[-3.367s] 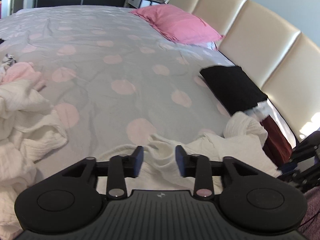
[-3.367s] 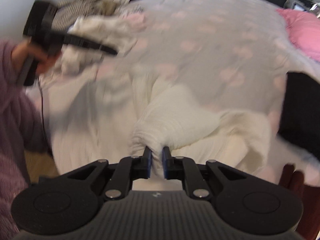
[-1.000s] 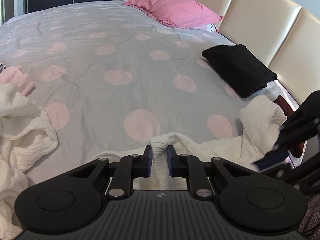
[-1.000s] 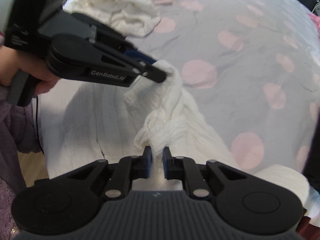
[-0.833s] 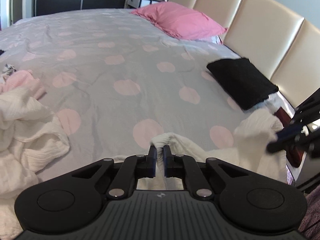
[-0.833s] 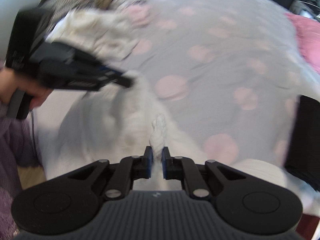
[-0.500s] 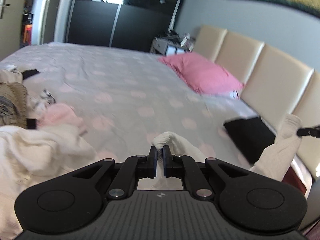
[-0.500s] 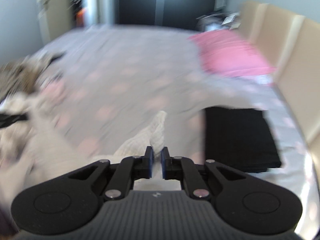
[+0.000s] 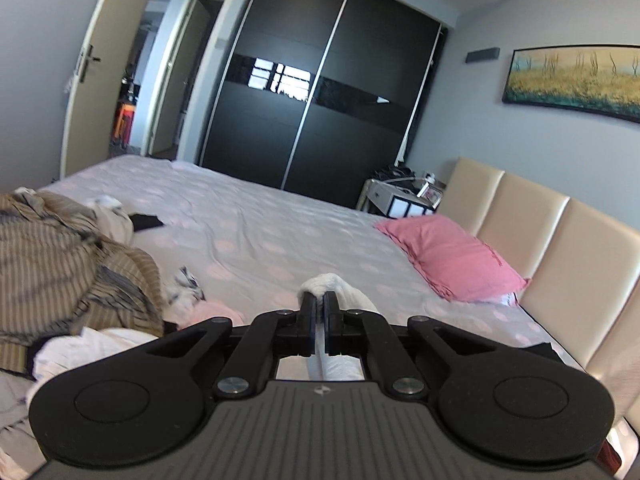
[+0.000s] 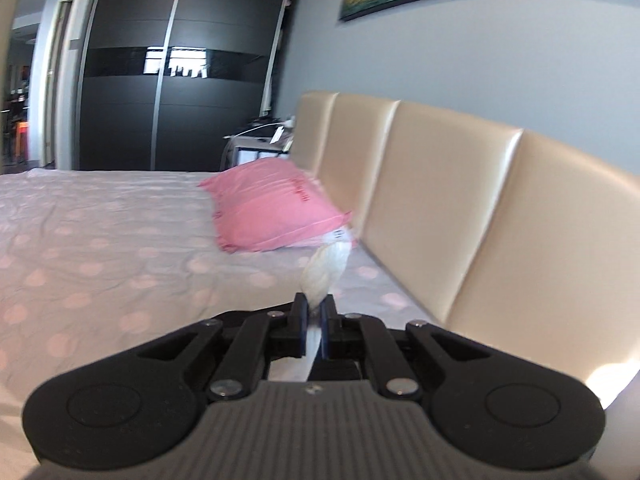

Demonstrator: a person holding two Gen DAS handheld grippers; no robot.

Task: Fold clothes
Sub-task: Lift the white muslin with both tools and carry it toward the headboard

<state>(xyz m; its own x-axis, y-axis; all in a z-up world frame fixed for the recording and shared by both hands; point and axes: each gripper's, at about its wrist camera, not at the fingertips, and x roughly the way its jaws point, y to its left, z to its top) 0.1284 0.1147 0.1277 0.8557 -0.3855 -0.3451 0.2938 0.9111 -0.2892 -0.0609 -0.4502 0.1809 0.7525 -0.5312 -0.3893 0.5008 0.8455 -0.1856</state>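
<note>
I see left gripper (image 9: 319,300) jaws clamped on white garment (image 9: 340,286); right gripper (image 10: 314,307) jaws pinching it too, above bed (image 9: 256,220).

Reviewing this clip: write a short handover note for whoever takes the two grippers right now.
Left gripper: shut on a bunch of the white garment.
Right gripper: shut on another bunch of the same white garment.
Both are held above the dotted bed; more unfolded clothes lie piled to the left, pink pillow by the headboard.
Done: garment gripped at two points.
Left: spread it flat, fold it, then the pile.
</note>
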